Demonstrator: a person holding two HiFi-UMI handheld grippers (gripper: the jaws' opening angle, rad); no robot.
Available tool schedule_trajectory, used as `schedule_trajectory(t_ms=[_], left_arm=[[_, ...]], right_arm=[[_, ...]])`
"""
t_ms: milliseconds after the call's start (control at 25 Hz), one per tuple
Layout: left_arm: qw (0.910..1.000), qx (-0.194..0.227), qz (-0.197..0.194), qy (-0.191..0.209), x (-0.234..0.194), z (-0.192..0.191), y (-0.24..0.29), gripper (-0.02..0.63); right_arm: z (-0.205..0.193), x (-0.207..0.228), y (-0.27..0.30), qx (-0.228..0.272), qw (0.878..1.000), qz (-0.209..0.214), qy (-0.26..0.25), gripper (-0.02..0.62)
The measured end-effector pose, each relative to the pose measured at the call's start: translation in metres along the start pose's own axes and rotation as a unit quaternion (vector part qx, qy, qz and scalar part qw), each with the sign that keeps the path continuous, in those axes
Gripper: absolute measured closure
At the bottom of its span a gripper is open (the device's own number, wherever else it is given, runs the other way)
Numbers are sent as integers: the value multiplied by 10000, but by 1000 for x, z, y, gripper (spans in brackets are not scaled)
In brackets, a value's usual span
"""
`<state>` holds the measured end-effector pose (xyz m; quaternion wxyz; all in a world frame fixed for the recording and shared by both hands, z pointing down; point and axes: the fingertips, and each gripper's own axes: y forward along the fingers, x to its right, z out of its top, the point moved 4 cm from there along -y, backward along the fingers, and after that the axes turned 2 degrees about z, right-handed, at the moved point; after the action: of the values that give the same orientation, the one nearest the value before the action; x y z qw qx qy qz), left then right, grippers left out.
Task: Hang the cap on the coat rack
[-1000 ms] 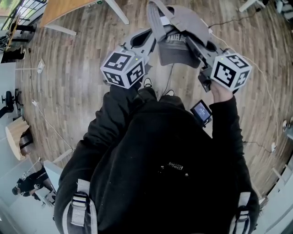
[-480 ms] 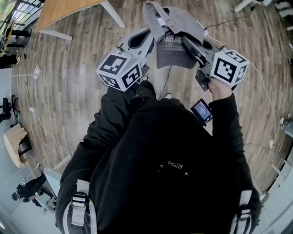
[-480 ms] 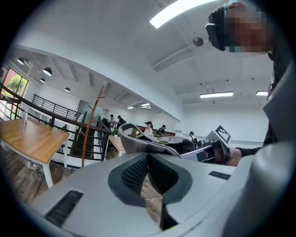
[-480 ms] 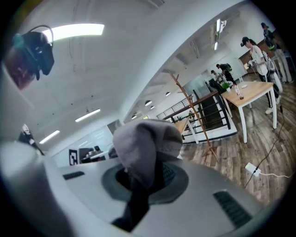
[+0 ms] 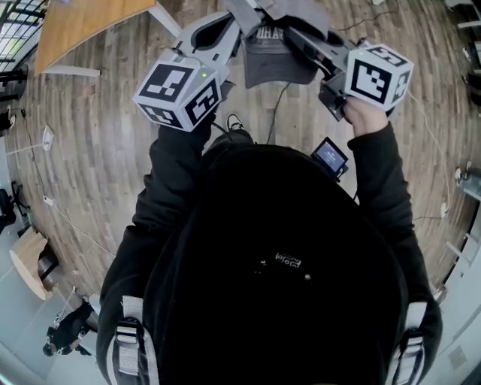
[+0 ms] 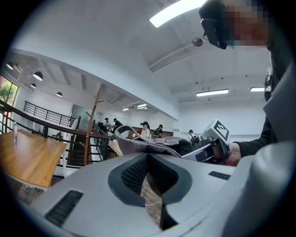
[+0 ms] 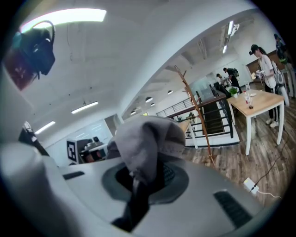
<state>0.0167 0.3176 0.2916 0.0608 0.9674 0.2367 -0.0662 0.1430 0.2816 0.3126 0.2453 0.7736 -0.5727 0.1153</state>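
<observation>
The grey cap [image 5: 279, 54] hangs between my two grippers at the top of the head view, held out in front of the person. My left gripper [image 5: 234, 16] is closed on the cap's rim [image 6: 138, 141], which lies across its tips. My right gripper [image 5: 289, 28] is shut on a fold of the cap's grey cloth [image 7: 148, 139], which bunches up over its jaws. The wooden coat rack [image 7: 196, 111] stands ahead on the floor, a thin brown pole with branching pegs. In the left gripper view the coat rack [image 6: 92, 122] shows at the left.
A wooden table [image 5: 83, 30] stands at the upper left, and a black cable [image 5: 279, 101] runs over the plank floor. Beyond the rack are a black railing [image 7: 217, 104], a light table [image 7: 259, 99] and several people. A white power strip [image 7: 252, 185] lies on the floor.
Both grippers have moved up the picture with the cap, which is now partly cut off by the top edge. The person has stepped forward over the floor.
</observation>
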Motion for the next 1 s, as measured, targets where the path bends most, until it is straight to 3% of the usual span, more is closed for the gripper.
schedule_trajectory(t_ms=[80, 160, 720, 1000], left_arm=[[10000, -15, -60, -66, -35, 3, 8, 600], [9998, -49, -155, -126, -43, 3, 10, 600], [9978, 81, -625, -209, -42, 8, 14, 600], [9980, 168, -577, -177, -40, 11, 11, 600]], right_arm=[[9, 11, 30, -89, 9999, -17, 45, 572], [11, 12, 37, -105, 9999, -69, 93, 572], [17, 0, 28, -89, 9999, -118, -42, 572], [18, 0, 30, -80, 10000, -7, -28, 571]])
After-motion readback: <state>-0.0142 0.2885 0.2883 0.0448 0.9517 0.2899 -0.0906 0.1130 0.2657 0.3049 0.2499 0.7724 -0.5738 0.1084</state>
